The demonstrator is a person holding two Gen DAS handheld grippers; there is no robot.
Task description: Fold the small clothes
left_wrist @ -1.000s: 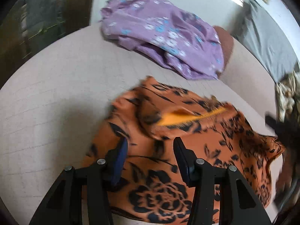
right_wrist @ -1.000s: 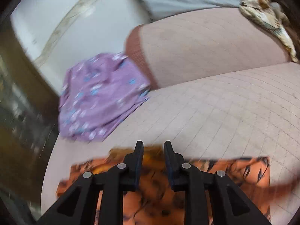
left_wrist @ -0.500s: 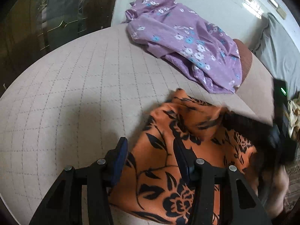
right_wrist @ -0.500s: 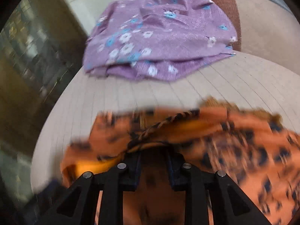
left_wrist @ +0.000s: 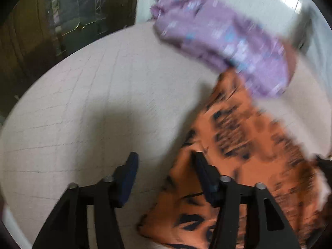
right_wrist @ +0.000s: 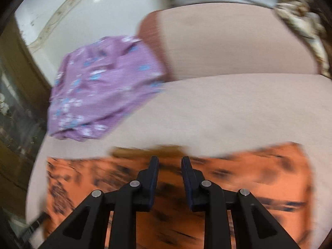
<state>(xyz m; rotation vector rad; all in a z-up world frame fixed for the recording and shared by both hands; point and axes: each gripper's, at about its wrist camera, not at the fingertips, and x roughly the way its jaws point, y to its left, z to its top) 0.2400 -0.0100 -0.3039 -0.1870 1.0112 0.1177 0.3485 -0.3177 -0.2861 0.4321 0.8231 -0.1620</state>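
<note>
Widening left jaws released one orange garment [left_wrist: 244, 145]; right jaws unclear; one purple garment [right_wrist: 103, 87].

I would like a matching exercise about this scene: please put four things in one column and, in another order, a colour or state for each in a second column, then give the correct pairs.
Column one:
1. folded garment at the back
2. garment under the grippers
3. left gripper
4. bed cover

Column two:
A. orange with black flowers
B. pale beige with a grid of stitched lines
C. purple with small blue and white flowers
D. jaws apart, nothing pinched between them

Pairs: 1-C, 2-A, 3-D, 4-B
</note>
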